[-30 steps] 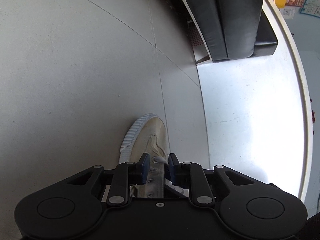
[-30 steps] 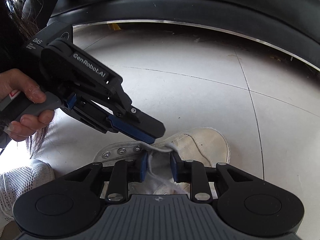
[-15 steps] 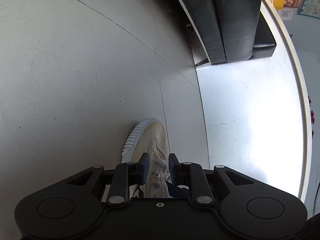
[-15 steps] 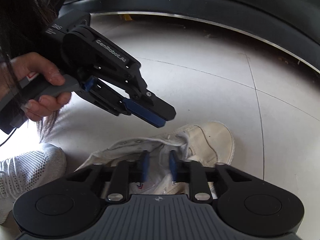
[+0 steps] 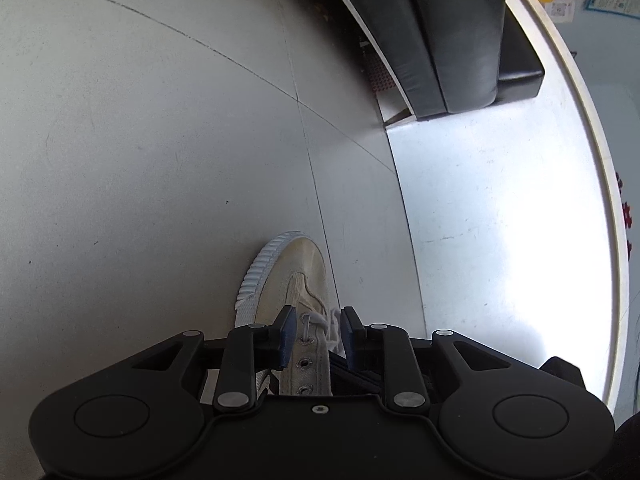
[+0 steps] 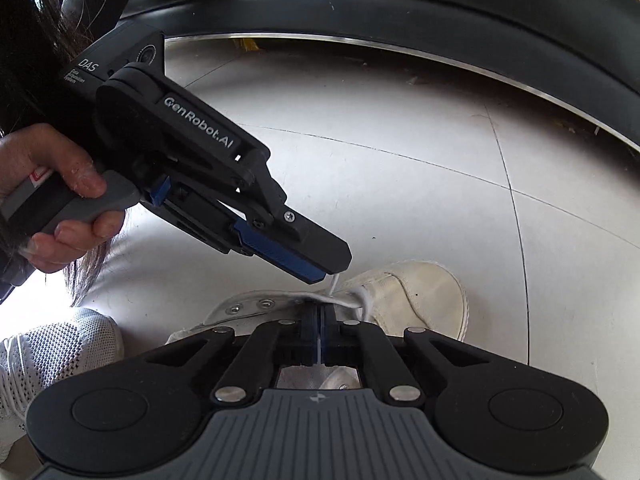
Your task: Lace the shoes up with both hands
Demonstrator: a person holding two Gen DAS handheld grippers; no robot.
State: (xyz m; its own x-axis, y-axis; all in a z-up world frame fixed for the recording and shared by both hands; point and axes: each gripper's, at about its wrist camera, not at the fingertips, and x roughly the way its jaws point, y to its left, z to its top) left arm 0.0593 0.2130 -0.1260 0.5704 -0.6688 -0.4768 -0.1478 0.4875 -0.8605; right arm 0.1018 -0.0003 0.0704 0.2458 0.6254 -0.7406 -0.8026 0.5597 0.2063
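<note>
A white canvas shoe (image 5: 296, 272) lies on the tiled floor, toe pointing away; in the right wrist view the shoe (image 6: 416, 292) points right. My right gripper (image 6: 320, 316) is shut on the white shoelace (image 6: 348, 302) over the eyelets. My left gripper (image 5: 319, 330) hovers over the eyelet row, its jaws opening, and the shoelace end (image 5: 318, 320) stands loose between the pads without being pressed. From the right wrist view, the left gripper (image 6: 332, 270) slants down with its tips just above the lace.
A black sofa (image 5: 440, 40) stands beyond the shoe; the sofa (image 6: 400, 12) also arcs across the top of the right wrist view. A hand (image 6: 60, 184) holds the left gripper's handle. A foot in a grey mesh shoe (image 6: 48, 352) rests at the lower left.
My right gripper's jaws have closed together on the lace. The left gripper rose off the shoe, then came back down near the lace, its jaws slightly wider.
</note>
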